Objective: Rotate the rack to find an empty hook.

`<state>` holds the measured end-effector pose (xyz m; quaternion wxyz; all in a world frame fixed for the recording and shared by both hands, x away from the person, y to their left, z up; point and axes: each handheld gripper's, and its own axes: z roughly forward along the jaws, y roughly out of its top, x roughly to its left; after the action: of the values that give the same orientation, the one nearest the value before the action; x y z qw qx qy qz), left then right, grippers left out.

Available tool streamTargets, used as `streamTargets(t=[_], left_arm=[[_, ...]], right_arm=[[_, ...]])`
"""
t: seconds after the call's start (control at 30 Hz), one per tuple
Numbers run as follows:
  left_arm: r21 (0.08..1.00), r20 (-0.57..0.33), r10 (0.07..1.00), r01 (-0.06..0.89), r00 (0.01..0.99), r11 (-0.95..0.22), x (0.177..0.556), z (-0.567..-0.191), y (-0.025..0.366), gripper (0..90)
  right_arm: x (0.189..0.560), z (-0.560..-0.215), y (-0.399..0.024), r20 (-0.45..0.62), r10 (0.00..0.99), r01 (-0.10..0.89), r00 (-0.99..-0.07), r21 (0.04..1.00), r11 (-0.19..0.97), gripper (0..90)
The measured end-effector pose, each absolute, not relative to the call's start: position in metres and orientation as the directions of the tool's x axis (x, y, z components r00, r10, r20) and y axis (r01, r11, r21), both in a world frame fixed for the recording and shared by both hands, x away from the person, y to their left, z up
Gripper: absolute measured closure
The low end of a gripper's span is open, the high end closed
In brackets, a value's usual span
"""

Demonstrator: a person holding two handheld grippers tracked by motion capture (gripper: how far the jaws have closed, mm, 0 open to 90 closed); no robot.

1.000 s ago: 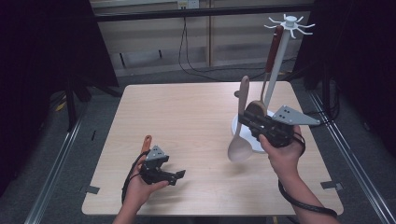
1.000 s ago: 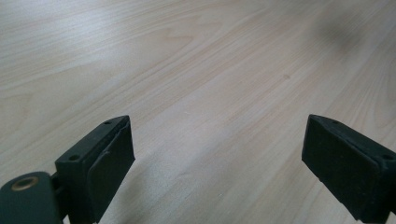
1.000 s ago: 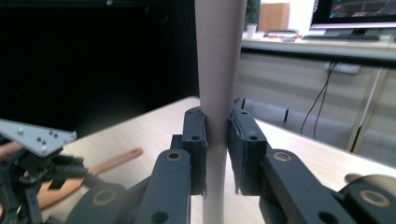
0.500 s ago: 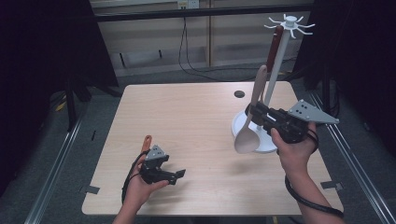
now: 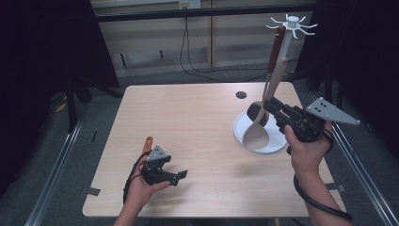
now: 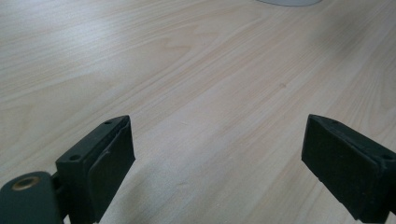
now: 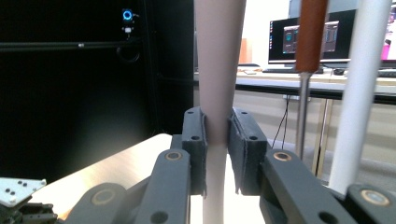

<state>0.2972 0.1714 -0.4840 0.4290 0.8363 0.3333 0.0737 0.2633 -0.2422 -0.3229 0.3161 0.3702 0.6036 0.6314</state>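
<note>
My right gripper (image 5: 269, 104) (image 7: 217, 140) is shut on the handle of a pale beige spoon (image 5: 257, 135) (image 7: 218, 60). The spoon stands nearly upright, its bowl hanging low over the white round base (image 5: 278, 148) of a utensil rack. The rack's white pole (image 7: 362, 84) rises close beside the spoon to a ring of hooks (image 5: 292, 21). A brown-handled utensil (image 5: 276, 44) (image 7: 310, 32) hangs from one hook, next to the spoon's handle. My left gripper (image 5: 181, 175) (image 6: 217, 154) rests open at the table's front left, with only bare wood between its jaws.
The light wooden table (image 5: 188, 122) has a small dark hole (image 5: 241, 94) near its far edge. An orange piece (image 5: 148, 141) sticks out behind the left hand. Metal rails run along the floor at both sides, and cables hang behind the table.
My right gripper has carried the spoon to the right and upward, close against the rack, and the spoon now stands straighter. The left gripper has stayed where it was.
</note>
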Motion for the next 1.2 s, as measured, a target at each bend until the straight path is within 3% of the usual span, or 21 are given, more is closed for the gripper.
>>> streamTargets(t=[1.2], left_arm=[[0.781,-0.153,0.613,0.475,0.775,-0.406,0.299,-0.477,0.169,9.5]], right_arm=[[0.262,-0.306,-0.266,0.095,0.891,0.031,-0.444,0.995,-0.091,78.1]])
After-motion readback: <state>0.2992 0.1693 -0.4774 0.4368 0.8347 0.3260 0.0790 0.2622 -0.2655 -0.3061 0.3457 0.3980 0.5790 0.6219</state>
